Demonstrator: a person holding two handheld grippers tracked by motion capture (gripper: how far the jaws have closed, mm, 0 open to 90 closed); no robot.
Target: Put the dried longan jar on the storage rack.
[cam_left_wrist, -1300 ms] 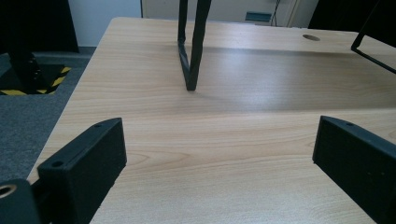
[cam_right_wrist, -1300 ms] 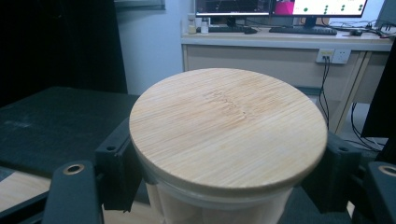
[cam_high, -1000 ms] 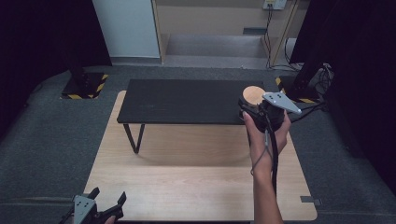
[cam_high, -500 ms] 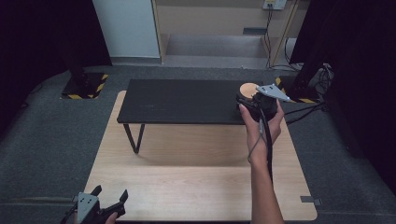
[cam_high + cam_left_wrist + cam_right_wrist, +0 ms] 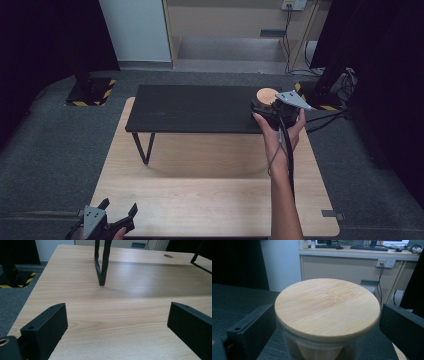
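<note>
Jaws of the right gripper (image 5: 327, 327), having just been opening, are standing apart around the jar (image 5: 327, 315) at right of the frame, freeing it.

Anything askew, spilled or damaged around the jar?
Nothing stands out. The jar stands upright on the black bench near its right end, wooden lid seated flat. The right gripper has just opened, jaws either side of it.

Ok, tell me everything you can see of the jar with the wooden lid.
The jar is round and clear-walled, glass by its look, capped by a flat pale bamboo-like lid that sits closed. It stands upright near the right end of the black bench. Something pale lies inside, too blurred to name. The right gripper has just opened its jaws, which flank the jar.
</note>
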